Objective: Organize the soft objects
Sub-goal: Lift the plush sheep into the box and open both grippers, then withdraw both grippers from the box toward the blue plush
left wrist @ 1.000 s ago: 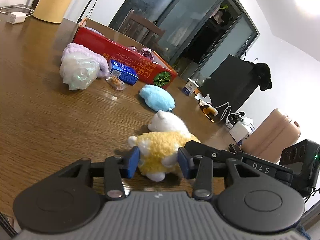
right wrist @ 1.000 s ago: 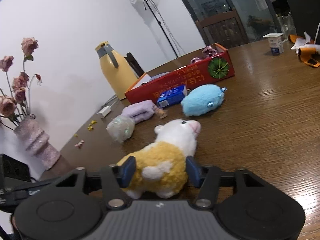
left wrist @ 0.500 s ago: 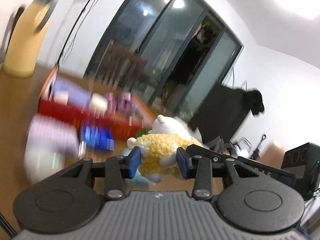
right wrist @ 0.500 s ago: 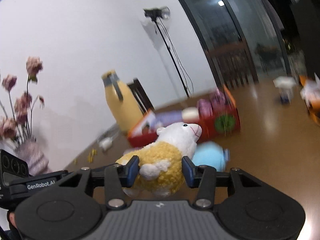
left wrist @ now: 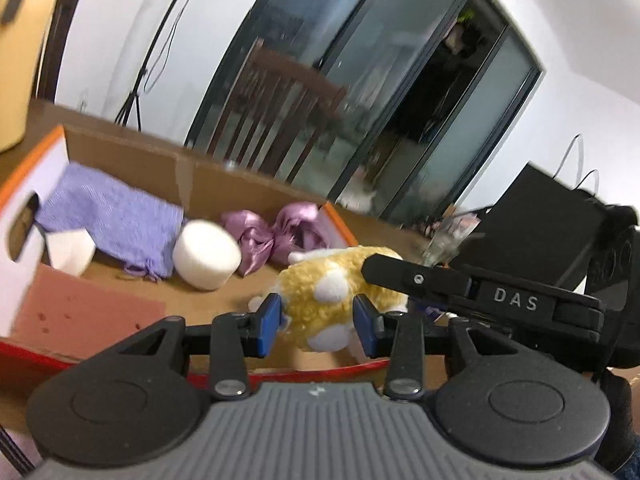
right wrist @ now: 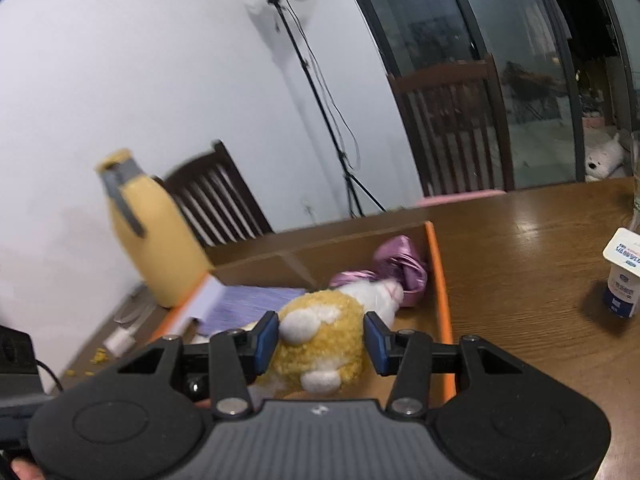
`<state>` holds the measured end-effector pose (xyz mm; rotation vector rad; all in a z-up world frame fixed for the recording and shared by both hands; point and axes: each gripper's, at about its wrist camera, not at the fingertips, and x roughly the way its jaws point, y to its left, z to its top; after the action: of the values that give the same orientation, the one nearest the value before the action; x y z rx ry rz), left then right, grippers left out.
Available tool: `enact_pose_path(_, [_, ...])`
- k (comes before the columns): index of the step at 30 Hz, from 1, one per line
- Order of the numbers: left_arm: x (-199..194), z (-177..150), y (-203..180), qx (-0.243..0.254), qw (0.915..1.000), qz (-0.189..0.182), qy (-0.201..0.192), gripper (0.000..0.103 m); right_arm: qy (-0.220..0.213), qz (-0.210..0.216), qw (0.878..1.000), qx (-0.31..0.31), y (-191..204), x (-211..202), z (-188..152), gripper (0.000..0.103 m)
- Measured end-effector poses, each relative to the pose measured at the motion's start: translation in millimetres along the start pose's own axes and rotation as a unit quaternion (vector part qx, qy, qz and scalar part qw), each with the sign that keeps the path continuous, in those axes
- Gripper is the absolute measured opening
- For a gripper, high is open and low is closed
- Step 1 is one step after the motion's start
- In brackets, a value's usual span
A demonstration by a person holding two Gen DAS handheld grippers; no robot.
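A yellow and white plush sheep (left wrist: 336,300) (right wrist: 324,340) hangs above the open cardboard box (left wrist: 132,148) (right wrist: 438,276). My left gripper (left wrist: 318,320) and my right gripper (right wrist: 320,338) are both shut on it, each with blue pads pressed into its woolly body from a different side. The right gripper's black finger crosses the left wrist view beside the sheep. Inside the box lie a purple knitted cloth (left wrist: 116,220) (right wrist: 252,300), two white foam pieces (left wrist: 206,254) and a pink satin bow (left wrist: 276,232) (right wrist: 396,266).
A yellow thermos jug (right wrist: 152,236) stands on the wooden table (right wrist: 540,264) left of the box. A small white yogurt bottle (right wrist: 624,276) sits at the right. Wooden chairs (right wrist: 456,128) and a light stand (right wrist: 312,80) are behind the table.
Both grippers lifted the sheep off the table and carried it forward to hang over the open box. The blue plush and other table items have dropped out of view.
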<state>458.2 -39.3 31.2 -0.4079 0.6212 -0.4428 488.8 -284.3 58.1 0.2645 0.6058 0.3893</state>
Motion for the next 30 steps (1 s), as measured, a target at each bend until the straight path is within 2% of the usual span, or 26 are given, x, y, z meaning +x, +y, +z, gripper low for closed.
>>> enact_pose_path(3, [19,-6,5,0.005,0.9997,0.005,0.024,0.04,0.015,-0.019,1.0,-0.01,-4,17,-3,0.045])
enact_pose_path(6, [25,-12,1,0.035,0.999,0.013,0.026,0.041,0.018,-0.036,0.999,-0.03,-2,22,-10,0.049])
enact_pose_path(9, [20,-12,-2,0.041,0.9988,0.006,0.025,0.041,0.013,-0.055,0.997,-0.043,2,20,-15,0.051])
enact_pose_path(12, [2,-11,-5,0.048,0.9987,0.011,0.017,0.046,0.002,-0.056,0.997,-0.048,10,5,-13,0.058])
enact_pose_path(14, [-19,-10,-10,0.07,0.997,0.031,0.005,0.046,-0.005,-0.051,0.998,-0.047,15,-10,-10,0.067])
enact_pose_path(22, [-122,-8,-21,0.103,0.9895,0.08,-0.061,0.055,-0.044,-0.056,0.994,-0.086,59,-80,-13,0.072])
enact_pose_path(24, [-148,-14,-25,0.116,0.9857,0.096,-0.076,0.06,-0.057,-0.056,0.992,-0.096,69,-98,-21,0.075])
enact_pose_path(26, [-172,-25,-30,0.133,0.981,0.109,-0.09,0.07,-0.07,-0.056,0.99,-0.112,81,-118,-34,0.077])
enact_pose_path(30, [-219,-60,-43,0.174,0.9648,0.146,-0.133,0.082,-0.104,-0.048,0.984,-0.137,96,-153,-69,0.085])
